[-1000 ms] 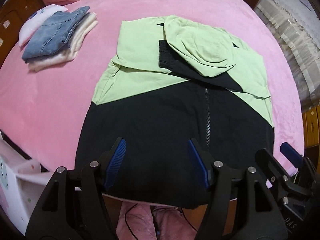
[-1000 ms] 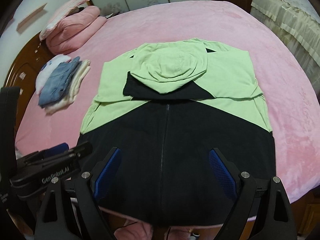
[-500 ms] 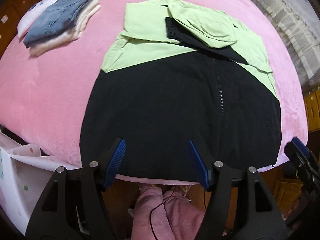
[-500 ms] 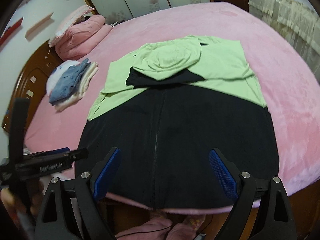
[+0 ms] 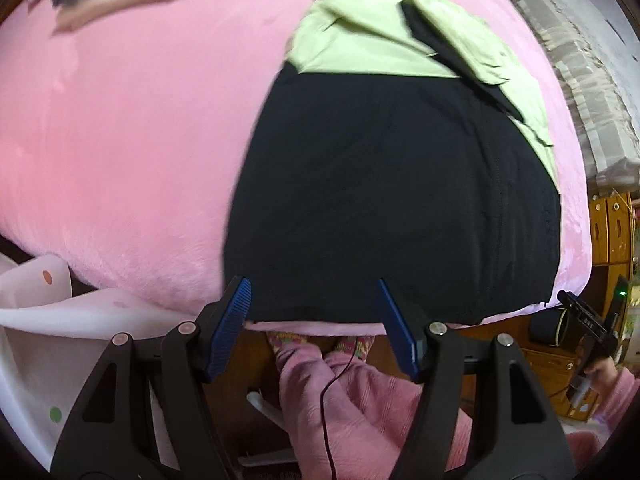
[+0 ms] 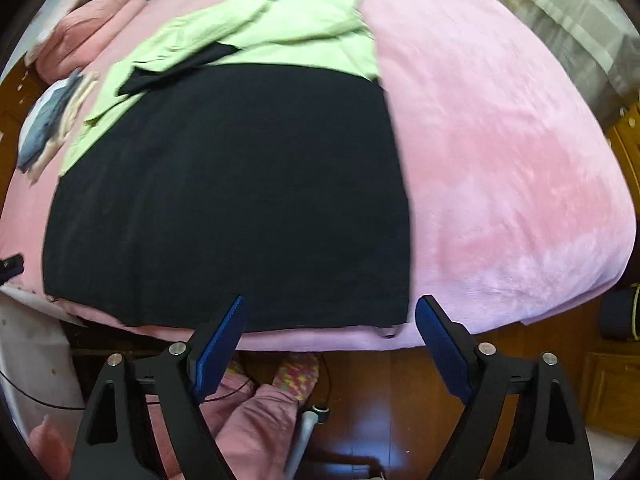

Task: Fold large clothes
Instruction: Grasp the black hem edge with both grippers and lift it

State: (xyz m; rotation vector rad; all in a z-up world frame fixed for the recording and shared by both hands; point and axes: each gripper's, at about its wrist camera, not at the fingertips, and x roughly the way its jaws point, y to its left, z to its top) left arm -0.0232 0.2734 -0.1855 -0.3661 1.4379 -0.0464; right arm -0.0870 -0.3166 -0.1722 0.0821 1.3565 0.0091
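A black and light-green hooded jacket lies flat on the pink bed, sleeves folded in, hood on top; it also shows in the right wrist view. Its black hem hangs at the near bed edge. My left gripper is open and empty, its blue pads framing the hem's left part. My right gripper is open and empty, just below the hem's right corner.
A pink blanket covers the bed. A stack of folded clothes lies at the far left, with pink pillows behind. The person's pink-clad legs stand below the bed edge. A white bin stands at the left.
Both grippers have dropped and moved apart toward the jacket's bottom corners, left one to the left, right one to the right. The jacket has not moved. Both stay open.
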